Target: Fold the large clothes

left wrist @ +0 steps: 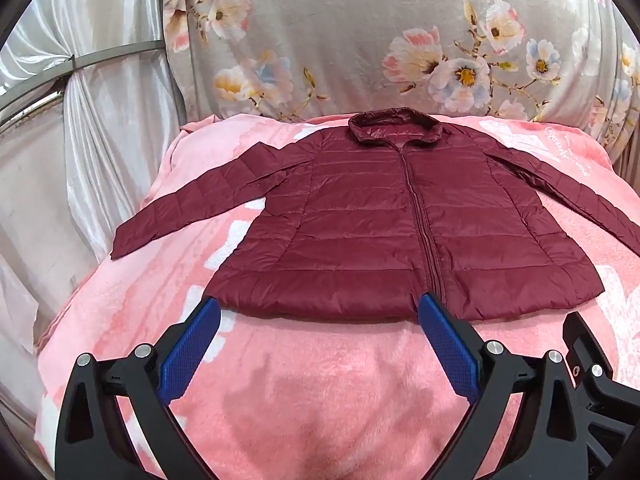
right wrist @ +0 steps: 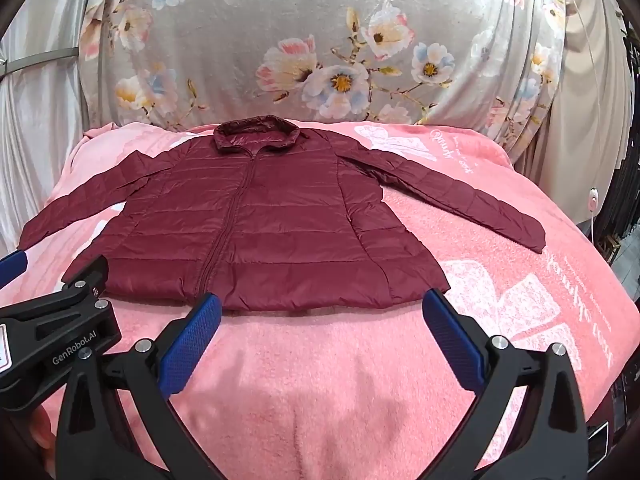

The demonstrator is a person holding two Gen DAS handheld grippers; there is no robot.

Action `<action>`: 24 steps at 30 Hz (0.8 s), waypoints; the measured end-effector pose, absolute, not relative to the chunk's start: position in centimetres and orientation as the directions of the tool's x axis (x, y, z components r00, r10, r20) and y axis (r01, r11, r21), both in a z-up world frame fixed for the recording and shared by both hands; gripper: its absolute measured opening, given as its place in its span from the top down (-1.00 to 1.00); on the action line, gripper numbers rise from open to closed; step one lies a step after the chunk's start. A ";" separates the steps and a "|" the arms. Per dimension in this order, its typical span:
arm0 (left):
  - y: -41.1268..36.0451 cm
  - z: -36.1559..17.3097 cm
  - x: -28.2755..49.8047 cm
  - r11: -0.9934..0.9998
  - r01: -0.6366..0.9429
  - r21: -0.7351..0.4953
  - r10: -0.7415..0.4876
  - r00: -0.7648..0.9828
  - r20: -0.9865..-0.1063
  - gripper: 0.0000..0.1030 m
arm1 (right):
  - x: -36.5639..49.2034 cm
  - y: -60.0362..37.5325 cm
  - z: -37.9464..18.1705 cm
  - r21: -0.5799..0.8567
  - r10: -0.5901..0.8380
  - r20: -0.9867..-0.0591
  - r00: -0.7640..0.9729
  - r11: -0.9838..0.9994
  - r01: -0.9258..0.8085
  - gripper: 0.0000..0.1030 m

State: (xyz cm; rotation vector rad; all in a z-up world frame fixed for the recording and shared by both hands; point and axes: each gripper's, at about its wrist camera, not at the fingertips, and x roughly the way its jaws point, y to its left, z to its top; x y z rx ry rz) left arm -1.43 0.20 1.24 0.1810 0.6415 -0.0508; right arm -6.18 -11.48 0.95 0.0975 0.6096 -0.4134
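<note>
On the bed: jacket (left wrist: 360, 216) spread flat on the pink blanket (left wrist: 320, 380), front up, zip closed down the middle.
Jacket: dark red, quilted, collar (left wrist: 394, 126) at the far end, hem nearest both cameras.
Sleeves: both stretched out to the sides and angled toward the near edge; left sleeve (left wrist: 188, 204) lies flat on the blanket, right sleeve (right wrist: 460, 196) likewise, its cuff well clear of the body.
Left gripper (left wrist: 318, 306): jaws spread wide, nothing between them, hovering just short of the hem, pointing down at it; blue pads (left wrist: 188, 352) bare.
Right gripper (right wrist: 322, 304): same story, jaws wide apart, empty, tips just at the hem line over the jacket's right half; whether they touch the cloth I cannot tell.
Side by side: in the right wrist view the left gripper's black body sits at the lower left, close beside the right one.
Blanket: fluffy, pink with white print and lettering toward the right side.
Backdrop: grey flowered cloth (left wrist: 380, 40) hangs behind the bed; pale satin drape (left wrist: 80, 120) on the left.
</note>
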 end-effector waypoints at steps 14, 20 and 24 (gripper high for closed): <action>0.4 1.5 -1.7 0.983 0.104 0.150 0.007 0.800 -0.600 -0.87 | -6.4 -11.3 0.9 -0.034 -0.350 -0.572 0.742 0.914 0.405 -0.91; 0.5 1.6 -1.8 0.983 0.104 0.150 0.006 0.802 -0.597 -0.87 | -6.7 -11.3 1.1 -0.031 -0.348 -0.570 0.744 0.914 0.404 -0.91; 0.6 1.9 -2.0 0.983 0.103 0.151 0.007 0.804 -0.594 -0.87 | -6.6 -11.3 1.1 -0.030 -0.347 -0.571 0.744 0.915 0.403 -0.91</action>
